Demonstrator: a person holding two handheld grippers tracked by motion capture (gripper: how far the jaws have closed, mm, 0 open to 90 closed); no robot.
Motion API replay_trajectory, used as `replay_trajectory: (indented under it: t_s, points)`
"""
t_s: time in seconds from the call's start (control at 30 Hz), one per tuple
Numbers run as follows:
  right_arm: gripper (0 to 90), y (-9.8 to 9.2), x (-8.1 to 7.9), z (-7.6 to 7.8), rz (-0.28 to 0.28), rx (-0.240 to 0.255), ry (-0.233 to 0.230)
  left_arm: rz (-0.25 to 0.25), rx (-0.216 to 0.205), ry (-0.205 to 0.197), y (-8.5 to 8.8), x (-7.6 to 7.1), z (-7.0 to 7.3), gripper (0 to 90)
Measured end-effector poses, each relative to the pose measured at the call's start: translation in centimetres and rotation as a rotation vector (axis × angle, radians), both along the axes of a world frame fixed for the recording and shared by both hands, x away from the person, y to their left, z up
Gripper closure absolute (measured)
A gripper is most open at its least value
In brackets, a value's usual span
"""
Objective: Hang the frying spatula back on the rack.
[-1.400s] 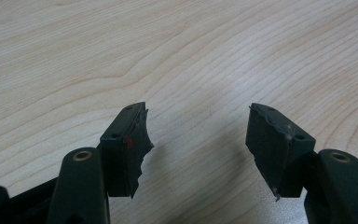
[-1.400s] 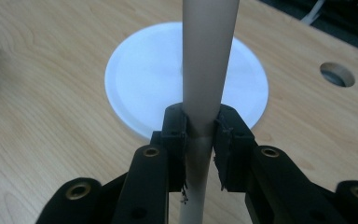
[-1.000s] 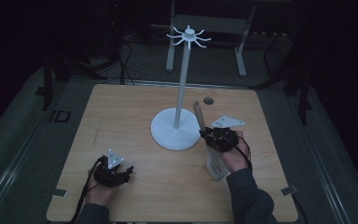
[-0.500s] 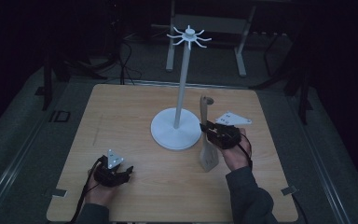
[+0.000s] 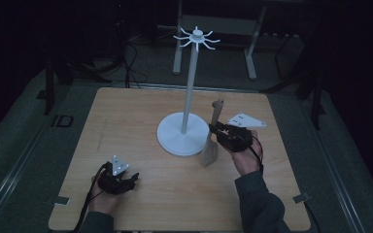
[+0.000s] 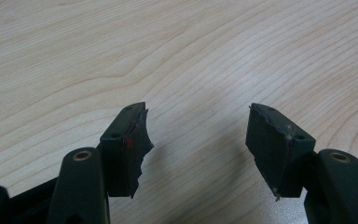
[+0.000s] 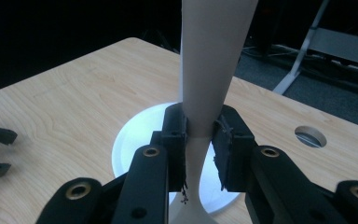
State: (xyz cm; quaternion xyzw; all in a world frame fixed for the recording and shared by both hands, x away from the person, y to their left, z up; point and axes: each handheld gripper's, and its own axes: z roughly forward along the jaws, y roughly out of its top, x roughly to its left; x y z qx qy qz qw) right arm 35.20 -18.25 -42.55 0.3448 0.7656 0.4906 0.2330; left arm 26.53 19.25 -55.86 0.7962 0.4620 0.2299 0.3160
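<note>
Darkness swallows everything beyond the bench (image 5: 141, 116), so the frames and cables back there are hard to make out. No writing is readable. My right hand-held gripper (image 5: 217, 132) is clenched on the narrow neck of a pale wooden spatula (image 5: 211, 141), held upright with its flat blade low, just beside the round base of the white stand (image 5: 184, 133); up close, the spatula's (image 7: 209, 70) top is cut off. My left hand-held gripper (image 5: 126, 182) rests released near the front edge, its chipped black pads (image 6: 130, 140) apart over bare, light wood grain.
</note>
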Motion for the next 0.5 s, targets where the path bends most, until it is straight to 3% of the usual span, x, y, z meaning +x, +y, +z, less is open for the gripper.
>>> replay_trajectory:
  t_s: [0.5]
  points:
    - [75.4,0.39,0.26,0.93,-0.007,0.014,-0.024,0.005,-0.001,-0.006,0.03,-0.03,0.06,38.8]
